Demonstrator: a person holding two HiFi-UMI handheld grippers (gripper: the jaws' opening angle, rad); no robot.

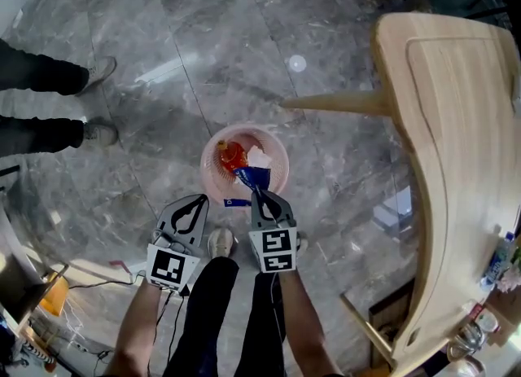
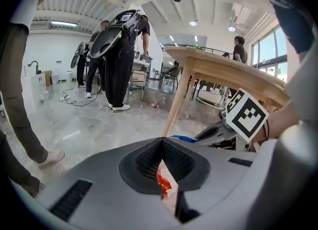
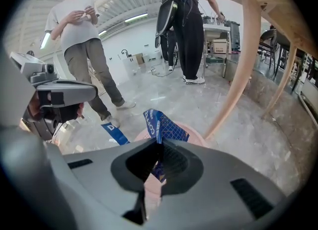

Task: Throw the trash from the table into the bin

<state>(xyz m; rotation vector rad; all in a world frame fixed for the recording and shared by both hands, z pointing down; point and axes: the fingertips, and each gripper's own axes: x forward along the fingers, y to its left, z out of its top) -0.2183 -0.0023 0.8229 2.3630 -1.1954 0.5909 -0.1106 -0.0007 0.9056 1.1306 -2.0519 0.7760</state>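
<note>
A pink bin [image 1: 275, 152] stands on the marble floor, with an orange bottle [image 1: 231, 155] and white paper inside. My right gripper [image 1: 259, 195] hangs at the bin's near rim, shut on a crumpled blue wrapper [image 1: 253, 176] that sticks out over the bin. The right gripper view shows that wrapper [image 3: 164, 127] rising from the closed jaws of the right gripper [image 3: 159, 143], the pink bin [image 3: 196, 135] just behind it. My left gripper [image 1: 201, 198] is shut beside the bin's left side, nothing showing in it. In its own view the left gripper [image 2: 162, 139] has its jaws together.
A wooden table [image 1: 456, 147] fills the right side, one leg [image 1: 334, 104] slanting toward the bin. Bottles [image 1: 498, 257] stand at its near end. A bystander's legs and shoes [image 1: 89, 74] are at the left. A blue strip [image 1: 236, 202] lies by the bin's near rim.
</note>
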